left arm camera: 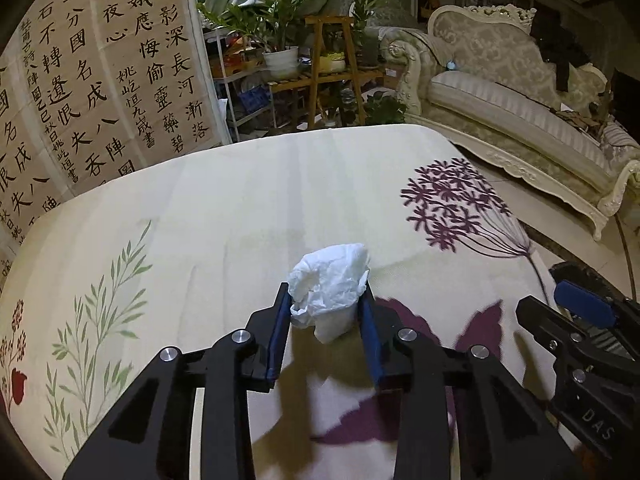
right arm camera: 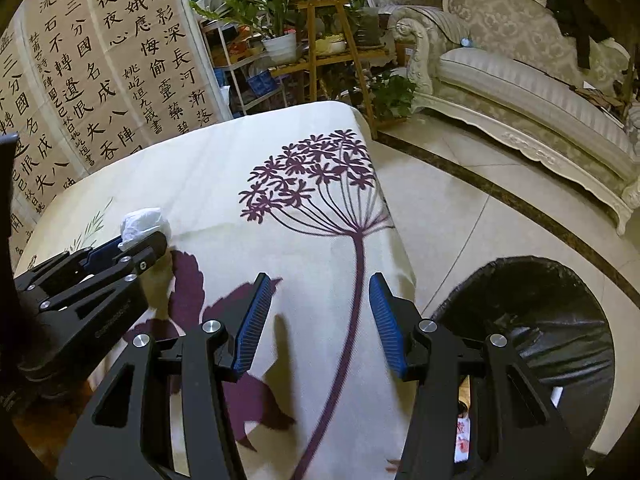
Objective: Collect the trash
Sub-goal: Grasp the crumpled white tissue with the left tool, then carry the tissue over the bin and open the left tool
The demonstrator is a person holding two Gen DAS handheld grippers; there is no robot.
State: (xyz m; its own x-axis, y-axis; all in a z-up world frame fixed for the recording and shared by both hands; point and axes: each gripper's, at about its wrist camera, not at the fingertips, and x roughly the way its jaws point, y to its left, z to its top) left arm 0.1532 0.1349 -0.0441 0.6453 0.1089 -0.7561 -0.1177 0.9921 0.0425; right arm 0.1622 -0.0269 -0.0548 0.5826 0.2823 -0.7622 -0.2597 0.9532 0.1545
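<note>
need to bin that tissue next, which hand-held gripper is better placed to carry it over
Left. The left hand-held gripper already has its pads against the crumpled tissue. The right hand-held gripper is open and empty, though closer to the bin.

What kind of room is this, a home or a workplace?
Most likely a home living room: an ornate cream sofa, potted plants on a wooden stand, and large calligraphy sheets hung behind a table with a flowered tablecloth.
</note>
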